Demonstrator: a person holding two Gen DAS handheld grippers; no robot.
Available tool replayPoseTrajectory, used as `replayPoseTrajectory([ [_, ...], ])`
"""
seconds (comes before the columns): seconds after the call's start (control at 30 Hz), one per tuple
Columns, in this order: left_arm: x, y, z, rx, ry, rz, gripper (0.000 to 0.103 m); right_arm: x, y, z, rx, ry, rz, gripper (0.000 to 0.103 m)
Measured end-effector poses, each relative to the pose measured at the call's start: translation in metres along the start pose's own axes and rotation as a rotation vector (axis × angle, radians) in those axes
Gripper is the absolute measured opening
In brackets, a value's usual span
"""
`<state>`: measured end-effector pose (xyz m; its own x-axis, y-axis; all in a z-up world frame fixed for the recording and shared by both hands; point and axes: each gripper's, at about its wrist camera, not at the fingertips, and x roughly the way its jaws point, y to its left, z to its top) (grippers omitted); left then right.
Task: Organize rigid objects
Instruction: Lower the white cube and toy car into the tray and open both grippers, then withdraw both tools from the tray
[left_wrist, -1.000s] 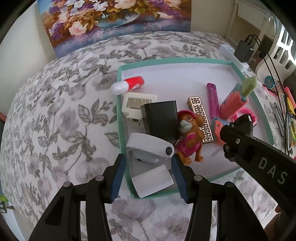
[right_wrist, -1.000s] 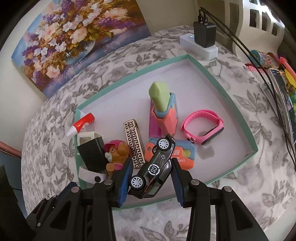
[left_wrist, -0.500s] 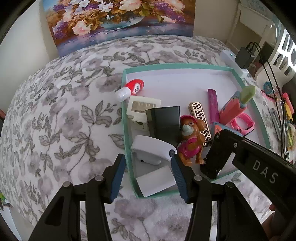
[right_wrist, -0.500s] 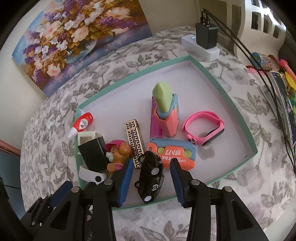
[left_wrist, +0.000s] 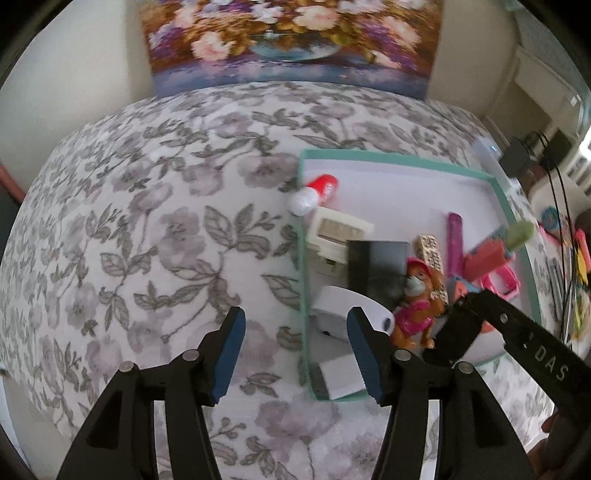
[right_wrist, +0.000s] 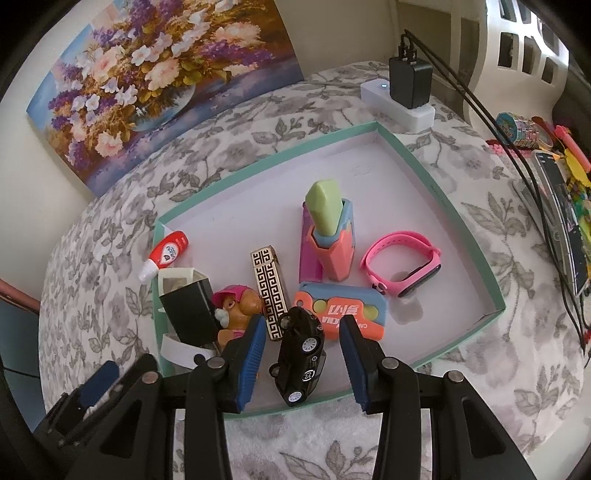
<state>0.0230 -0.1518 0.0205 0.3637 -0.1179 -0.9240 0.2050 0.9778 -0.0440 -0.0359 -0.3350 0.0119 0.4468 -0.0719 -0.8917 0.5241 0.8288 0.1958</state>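
Note:
A teal-rimmed tray (right_wrist: 439, 199) holds several toys. A black toy car (right_wrist: 301, 354) lies in its near edge, between the fingers of my open right gripper (right_wrist: 303, 356), untouched by the pads. Beside it are an orange-blue case (right_wrist: 343, 317), a pink watch band (right_wrist: 402, 258), a patterned bar (right_wrist: 267, 291), a dog figure (right_wrist: 236, 310), a black box (right_wrist: 192, 312) and a red-white tube (right_wrist: 166, 256). My left gripper (left_wrist: 295, 354) is open and empty over the cloth at the tray's (left_wrist: 303, 280) left rim. The right gripper's arm (left_wrist: 509, 339) shows in the left wrist view.
The tray sits on a floral tablecloth (left_wrist: 129, 240). A flower painting (right_wrist: 155, 74) leans on the back wall. A white power strip with a black charger (right_wrist: 406, 92) and cables lie behind the tray. Phones and colourful clutter (right_wrist: 561, 192) lie at the right.
My right gripper opened and let go of the black car, which now lies in the tray. My left gripper moved left, away from the white items in the tray.

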Motion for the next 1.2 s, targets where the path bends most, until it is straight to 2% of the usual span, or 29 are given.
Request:
replayPoseTrajectory([
  [0.1, 0.000, 0.012, 0.003, -0.043, -0.003, 0.017, 0.071, 0.001, 0.001, 0.000, -0.005, 0.004, -0.016, 0.048],
  [0.13, 0.000, 0.015, 0.003, -0.055, -0.002, 0.021, 0.071, 0.002, 0.001, -0.001, -0.007, 0.007, -0.026, 0.052],
  [0.27, 0.004, 0.031, 0.004, -0.117, 0.014, 0.058, 0.074, 0.006, 0.002, -0.001, -0.012, 0.018, -0.048, 0.057],
  [0.37, 0.010, 0.041, 0.004, -0.161, 0.038, 0.088, 0.085, 0.007, 0.004, -0.001, -0.023, 0.023, -0.060, 0.065],
  [0.53, 0.016, 0.051, 0.002, -0.199, 0.070, 0.120, 0.085, 0.010, 0.010, -0.002, -0.058, 0.031, -0.079, 0.075],
  [0.77, 0.020, 0.062, -0.001, -0.240, 0.102, 0.119, 0.087, 0.011, 0.014, -0.002, -0.089, 0.022, -0.097, 0.087],
  [0.83, 0.020, 0.064, -0.001, -0.246, 0.105, 0.126, 0.092, 0.011, 0.014, -0.002, -0.091, 0.017, -0.097, 0.095],
  [0.87, 0.021, 0.065, 0.000, -0.247, 0.106, 0.129, 0.098, 0.011, 0.014, -0.001, -0.094, 0.013, -0.095, 0.097],
  [0.93, 0.021, 0.066, 0.000, -0.251, 0.103, 0.137, 0.098, 0.009, 0.015, -0.001, -0.102, 0.000, -0.102, 0.103],
  [1.2, 0.021, 0.071, 0.002, -0.270, 0.098, 0.148, 0.098, 0.007, 0.017, 0.000, -0.115, -0.022, -0.115, 0.103],
])
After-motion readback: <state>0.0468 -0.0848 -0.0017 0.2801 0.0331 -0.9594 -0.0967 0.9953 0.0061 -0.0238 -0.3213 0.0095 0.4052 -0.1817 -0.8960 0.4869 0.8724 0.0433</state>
